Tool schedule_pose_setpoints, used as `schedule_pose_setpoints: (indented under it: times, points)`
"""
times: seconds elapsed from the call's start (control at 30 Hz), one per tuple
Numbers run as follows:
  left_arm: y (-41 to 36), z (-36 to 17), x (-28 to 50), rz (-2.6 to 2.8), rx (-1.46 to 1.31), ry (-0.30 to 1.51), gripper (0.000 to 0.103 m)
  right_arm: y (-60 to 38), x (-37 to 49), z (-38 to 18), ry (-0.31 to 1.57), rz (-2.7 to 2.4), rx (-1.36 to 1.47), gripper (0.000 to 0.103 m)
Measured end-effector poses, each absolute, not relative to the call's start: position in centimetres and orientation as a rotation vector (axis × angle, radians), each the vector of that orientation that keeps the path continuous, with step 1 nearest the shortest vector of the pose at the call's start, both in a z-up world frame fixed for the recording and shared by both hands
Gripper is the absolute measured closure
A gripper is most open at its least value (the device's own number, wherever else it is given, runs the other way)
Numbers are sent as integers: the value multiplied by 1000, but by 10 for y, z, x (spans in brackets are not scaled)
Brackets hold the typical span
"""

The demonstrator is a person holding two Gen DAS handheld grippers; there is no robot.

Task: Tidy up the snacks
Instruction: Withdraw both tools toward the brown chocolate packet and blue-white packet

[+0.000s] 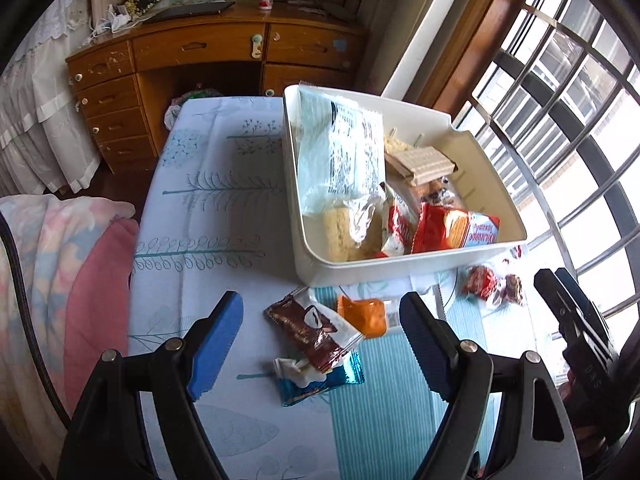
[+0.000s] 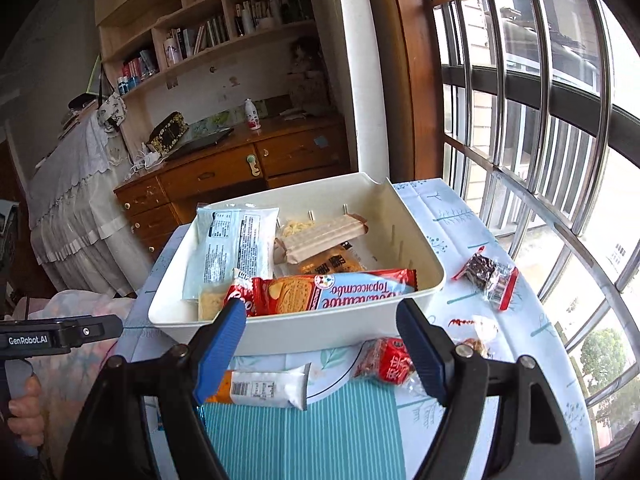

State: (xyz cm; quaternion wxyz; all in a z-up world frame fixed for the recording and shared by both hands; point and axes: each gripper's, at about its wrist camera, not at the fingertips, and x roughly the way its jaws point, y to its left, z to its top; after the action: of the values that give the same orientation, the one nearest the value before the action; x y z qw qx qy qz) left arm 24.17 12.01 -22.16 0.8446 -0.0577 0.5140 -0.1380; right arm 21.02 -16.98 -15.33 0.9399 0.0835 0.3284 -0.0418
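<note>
1. The brown snack packet (image 1: pixel 318 330) lies on the surface just ahead of the left tool (image 1: pixel 320 340), framed between its two blue pads. Its long axis runs slantwise across the gap, from upper left to lower right in the left wrist view. Judging by that, the left tool is the nearer one for this packet, and a slight roll of the wrist would likely square the pads to its narrow sides.
2. It rests partly on a teal foil packet (image 1: pixel 344 380) and touches an orange pouch (image 1: pixel 366 314). All three are thin, crinkly and glossy, so they may slide on the cloth.
3. The left tool stands wide and holds nothing.
4. The right tool (image 2: pixel 320 344) is also wide and empty. A white-and-orange packet (image 2: pixel 268 390) lies crosswise below its pads, and a red packet (image 2: pixel 386 364) sits by its right pad.
5. The white bin (image 2: pixel 396 312), rigid smooth plastic, stands just beyond, already holding several wrapped biscuits and wafers.
6. A dark wrapped sweet (image 2: pixel 486 276) lies beside the bin toward the window.
</note>
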Motion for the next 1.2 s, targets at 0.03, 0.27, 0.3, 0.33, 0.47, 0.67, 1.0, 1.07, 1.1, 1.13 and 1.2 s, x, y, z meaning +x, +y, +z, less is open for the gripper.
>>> schedule_pose_setpoints:
  times: [0.03, 0.27, 0.3, 0.33, 0.47, 0.67, 1.0, 1.07, 1.1, 1.13, 1.2]
  points:
    - [121, -225, 243, -297, -118, 1097, 24, -165, 206, -155, 671, -87, 170, 25]
    - [126, -249, 252, -327, -110, 1197, 24, -123, 184, -169, 672, -89, 129, 25]
    - [126, -253, 254, -333, -118, 1217, 24, -117, 181, -172, 673, -87, 123, 25]
    - [126, -257, 255, -338, -125, 1234, 24, -111, 179, -174, 676, -85, 119, 25]
    - [127, -270, 264, -336, -150, 1303, 24, -89, 170, -186, 690, -72, 110, 25]
    - [121, -289, 279, -317, -167, 1415, 24, -63, 162, -202, 704, -50, 66, 25]
    - [100, -325, 296, -233, -98, 1581, 24, -29, 165, -230, 755, 7, -9, 25]
    - [99, -331, 300, -216, -104, 1612, 24, -24, 166, -235, 766, 21, -32, 25]
    - [98, -334, 301, -208, -109, 1626, 24, -23, 168, -238, 772, 29, -33, 25]
    - [97, -337, 303, -200, -108, 1638, 24, -22, 169, -241, 780, 37, -31, 25]
    - [96, -340, 306, -190, -104, 1653, 24, -19, 172, -246, 800, 54, -31, 25]
